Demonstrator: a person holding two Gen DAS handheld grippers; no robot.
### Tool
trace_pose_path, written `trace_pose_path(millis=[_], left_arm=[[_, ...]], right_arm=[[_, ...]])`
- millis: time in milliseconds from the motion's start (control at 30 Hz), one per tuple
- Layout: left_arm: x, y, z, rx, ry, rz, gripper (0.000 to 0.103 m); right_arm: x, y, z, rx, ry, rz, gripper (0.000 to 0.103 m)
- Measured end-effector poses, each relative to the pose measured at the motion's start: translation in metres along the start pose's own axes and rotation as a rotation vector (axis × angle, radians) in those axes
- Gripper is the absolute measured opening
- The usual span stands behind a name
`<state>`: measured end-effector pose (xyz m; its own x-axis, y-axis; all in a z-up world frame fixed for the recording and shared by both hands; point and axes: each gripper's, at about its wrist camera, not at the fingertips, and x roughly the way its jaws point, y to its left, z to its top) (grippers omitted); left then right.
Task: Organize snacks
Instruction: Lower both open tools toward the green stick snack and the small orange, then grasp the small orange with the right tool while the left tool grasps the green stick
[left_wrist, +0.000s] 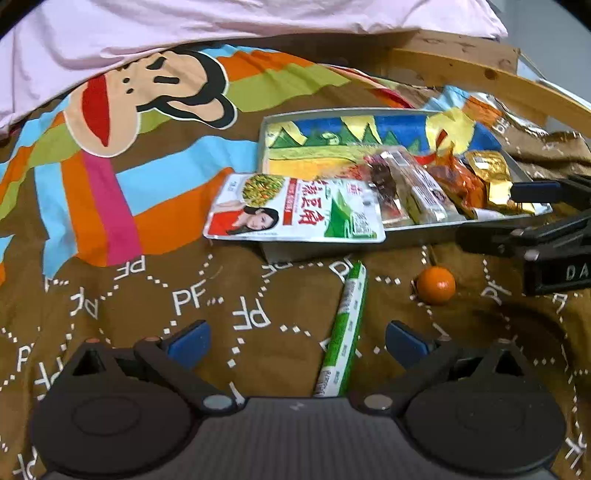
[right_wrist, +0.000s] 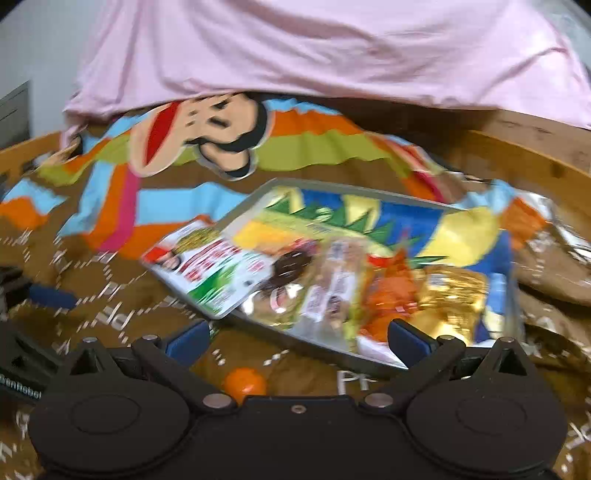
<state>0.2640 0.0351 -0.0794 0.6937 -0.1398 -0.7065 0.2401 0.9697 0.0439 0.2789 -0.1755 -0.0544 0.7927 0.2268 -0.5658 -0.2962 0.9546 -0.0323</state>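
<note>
Hovering my wide-open left claw over the light, slippery green stick pack on the bed, I'd pinch mid-length.

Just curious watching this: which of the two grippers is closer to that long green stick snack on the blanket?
Left. The green stick snack lies between the open left gripper. The right gripper reaches over the tray's far end, beyond the orange.

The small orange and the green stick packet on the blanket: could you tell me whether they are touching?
Apart. The left wrist view shows bare brown blanket between the orange and the green stick packet.
</note>
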Motion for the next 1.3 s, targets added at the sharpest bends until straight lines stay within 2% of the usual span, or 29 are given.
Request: trace_pose_path(millis=[100, 267, 500, 600, 667, 700, 767, 867, 1100, 1200, 1300], left_arm=[[0.003, 0.001, -0.001, 0.006, 0.011, -0.019, 0.102], [0.003, 0.001, -0.004, 0.015, -0.002, -0.089, 0.091], [0.007, -0.006, -0.007, 0.055, 0.007, -0.119, 0.08], [0.01, -0.006, -0.007, 0.057, 0.016, -0.115, 0.069], [0.01, -0.005, -0.007, 0.051, 0.019, -0.124, 0.053], [0.009, -0.005, -0.007, 0.05, 0.018, -0.131, 0.051], [0.006, -0.005, -0.007, 0.064, 0.004, -0.147, 0.041], [0.003, -0.01, -0.006, 0.092, -0.01, -0.162, 0.04], [0.015, -0.01, -0.005, 0.069, 0.055, -0.134, 0.037], [0.022, -0.011, -0.004, 0.059, 0.095, -0.135, 0.032], [0.022, -0.015, -0.001, 0.058, 0.105, -0.114, 0.026]], right_arm=[[0.009, 0.006, -0.005, -0.046, 0.018, 0.038, 0.098], [0.025, 0.012, -0.011, -0.068, 0.065, 0.067, 0.085], [0.039, 0.015, -0.02, -0.072, 0.128, 0.095, 0.074], [0.041, 0.015, -0.022, -0.065, 0.143, 0.098, 0.069], [0.043, 0.014, -0.023, -0.059, 0.147, 0.098, 0.065], [0.043, 0.013, -0.024, -0.053, 0.147, 0.101, 0.065], [0.043, 0.011, -0.024, -0.038, 0.145, 0.11, 0.06], [0.041, 0.012, -0.025, -0.037, 0.142, 0.121, 0.055], [0.043, 0.015, -0.029, -0.041, 0.157, 0.132, 0.052], [0.043, 0.017, -0.031, -0.049, 0.161, 0.126, 0.052], [0.043, 0.02, -0.032, -0.064, 0.163, 0.121, 0.044]])
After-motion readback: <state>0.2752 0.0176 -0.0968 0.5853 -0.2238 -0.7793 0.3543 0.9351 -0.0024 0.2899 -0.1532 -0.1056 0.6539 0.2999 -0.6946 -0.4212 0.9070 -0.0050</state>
